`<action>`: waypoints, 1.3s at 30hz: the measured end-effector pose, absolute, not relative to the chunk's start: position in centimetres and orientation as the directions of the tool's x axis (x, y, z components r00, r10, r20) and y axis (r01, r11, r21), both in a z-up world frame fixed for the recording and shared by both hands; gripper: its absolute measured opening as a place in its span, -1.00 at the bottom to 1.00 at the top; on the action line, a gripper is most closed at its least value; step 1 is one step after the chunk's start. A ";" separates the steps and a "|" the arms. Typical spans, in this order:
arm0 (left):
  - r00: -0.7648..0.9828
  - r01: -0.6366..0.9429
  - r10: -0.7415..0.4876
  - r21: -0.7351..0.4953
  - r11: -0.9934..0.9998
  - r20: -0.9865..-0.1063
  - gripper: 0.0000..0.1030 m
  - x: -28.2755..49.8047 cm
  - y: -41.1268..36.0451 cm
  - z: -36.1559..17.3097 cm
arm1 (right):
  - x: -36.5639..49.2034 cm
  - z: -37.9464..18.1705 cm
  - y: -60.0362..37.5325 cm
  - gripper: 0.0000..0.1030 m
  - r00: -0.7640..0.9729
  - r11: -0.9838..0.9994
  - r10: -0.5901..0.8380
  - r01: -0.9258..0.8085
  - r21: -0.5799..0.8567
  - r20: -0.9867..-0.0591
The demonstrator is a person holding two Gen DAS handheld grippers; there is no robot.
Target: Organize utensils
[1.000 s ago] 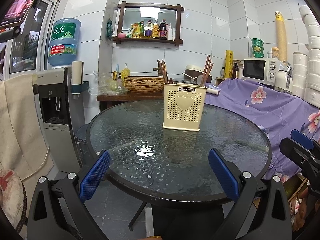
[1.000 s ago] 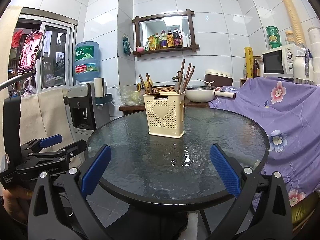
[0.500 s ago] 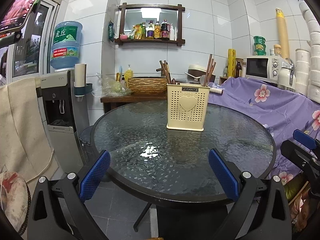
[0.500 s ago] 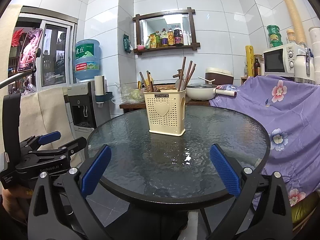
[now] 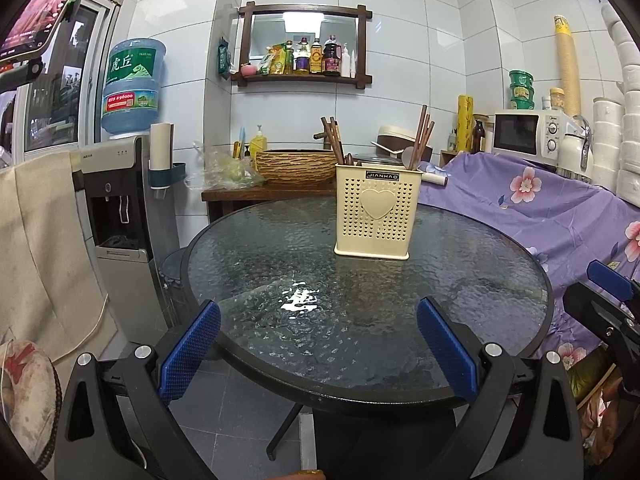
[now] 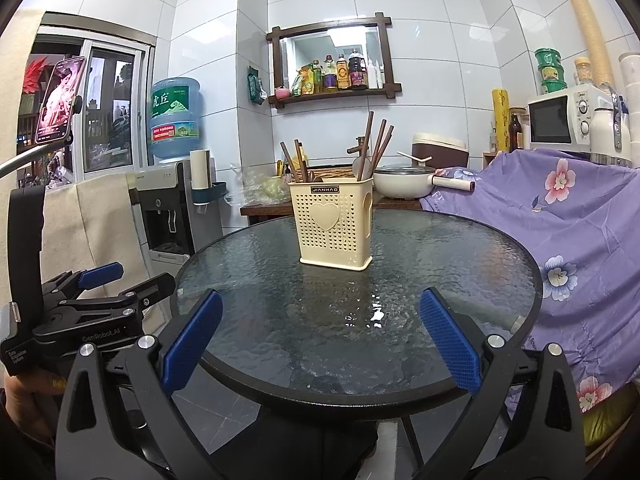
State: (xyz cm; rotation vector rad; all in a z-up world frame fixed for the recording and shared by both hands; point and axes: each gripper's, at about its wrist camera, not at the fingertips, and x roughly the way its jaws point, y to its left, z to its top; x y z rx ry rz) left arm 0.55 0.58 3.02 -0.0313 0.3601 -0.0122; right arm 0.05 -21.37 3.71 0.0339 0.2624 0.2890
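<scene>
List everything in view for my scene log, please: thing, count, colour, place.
Perforated plastic utensil holder: one, cream, upright on table.
Wooden chopsticks: several, brown, standing in holder.
Round glass table: one, dark, centre.
Floral cloth: one, purple, right of table.
Microwave: one, white, back right.
Water dispenser: one, grey, left; blue bottle on top.
Wall shelf: one, dark wood, holding bottles.
Left gripper: blue pads, jaws open, empty.
Right gripper: blue pads, jaws open, empty.
</scene>
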 end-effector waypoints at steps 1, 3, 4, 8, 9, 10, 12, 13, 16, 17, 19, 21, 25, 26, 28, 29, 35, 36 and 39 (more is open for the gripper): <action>0.936 0.006 -0.017 -0.032 0.999 -0.353 0.88 0.6 0.6 3.0 | 0.1 3.7 -21.4 0.89 0.925 0.958 0.286 -0.277 0.070 -0.250; 0.935 0.006 -0.017 -0.032 0.999 -0.354 0.88 0.6 0.6 3.0 | 0.1 3.7 -21.4 0.89 0.925 0.958 0.286 -0.277 0.071 -0.252; 0.934 0.007 -0.018 -0.032 0.999 -0.356 0.88 0.6 0.6 3.0 | 0.2 3.7 -21.4 0.89 0.924 0.958 0.286 -0.278 0.071 -0.253; 0.936 0.002 -0.011 -0.027 1.000 -0.352 0.88 0.6 0.6 3.1 | 0.2 3.7 -21.4 0.89 0.924 0.958 0.287 -0.278 0.071 -0.253; 0.936 0.000 -0.008 -0.023 1.000 -0.352 0.88 0.6 0.5 3.1 | 0.2 3.7 -21.4 0.89 0.924 0.958 0.287 -0.278 0.070 -0.253; 0.935 0.002 -0.010 -0.023 1.000 -0.354 0.88 0.6 0.5 3.1 | 0.2 3.7 -21.4 0.89 0.924 0.958 0.286 -0.277 0.070 -0.252; 0.934 0.007 -0.018 -0.031 0.999 -0.358 0.88 0.7 0.6 3.1 | 0.2 3.7 -21.4 0.89 0.924 0.958 0.287 -0.278 0.072 -0.254; 0.933 0.009 -0.021 -0.035 0.999 -0.360 0.88 0.7 0.6 3.1 | 0.2 3.7 -21.4 0.89 0.923 0.958 0.288 -0.279 0.072 -0.254; 0.934 0.005 -0.015 -0.028 1.000 -0.357 0.88 0.6 0.6 3.0 | 0.2 3.6 -21.4 0.89 0.923 0.958 0.288 -0.279 0.071 -0.255; 0.934 0.005 -0.014 -0.028 1.000 -0.356 0.88 0.6 0.6 3.0 | 0.2 3.6 -21.4 0.89 0.923 0.957 0.288 -0.280 0.070 -0.255; 0.934 0.007 -0.017 -0.028 1.000 -0.356 0.88 0.6 0.7 3.0 | 0.2 3.6 -21.4 0.89 0.923 0.958 0.288 -0.279 0.072 -0.256; 0.934 0.007 -0.017 -0.029 1.000 -0.357 0.88 0.6 0.7 3.0 | 0.3 3.6 -21.4 0.89 0.922 0.957 0.289 -0.279 0.073 -0.257; 0.932 0.012 -0.021 -0.027 1.000 -0.361 0.88 0.7 0.6 3.0 | 0.2 3.5 -21.3 0.89 0.921 0.957 0.290 -0.280 0.072 -0.259; 0.932 0.013 -0.021 -0.026 1.000 -0.361 0.88 0.6 0.7 3.0 | 0.1 3.5 -21.3 0.89 0.922 0.957 0.289 -0.280 0.072 -0.258; 0.932 0.012 -0.021 -0.027 1.000 -0.361 0.88 0.6 0.6 3.0 | 0.2 3.5 -21.3 0.89 0.921 0.957 0.290 -0.281 0.073 -0.260; 0.932 0.012 -0.021 -0.027 1.000 -0.361 0.88 0.6 0.7 3.0 | 0.2 3.5 -21.3 0.89 0.921 0.957 0.290 -0.281 0.072 -0.260; 0.932 0.013 -0.020 -0.023 1.000 -0.362 0.88 0.6 0.6 3.0 | 0.2 3.4 -21.4 0.89 0.920 0.957 0.291 -0.281 0.075 -0.261; 0.932 0.013 -0.020 -0.022 1.000 -0.362 0.88 0.6 0.6 3.0 | 0.2 3.4 -21.3 0.89 0.920 0.957 0.291 -0.282 0.074 -0.262; 0.932 0.012 -0.019 -0.022 1.000 -0.363 0.88 0.6 0.5 2.9 | 0.2 3.4 -21.4 0.89 0.920 0.957 0.291 -0.282 0.073 -0.263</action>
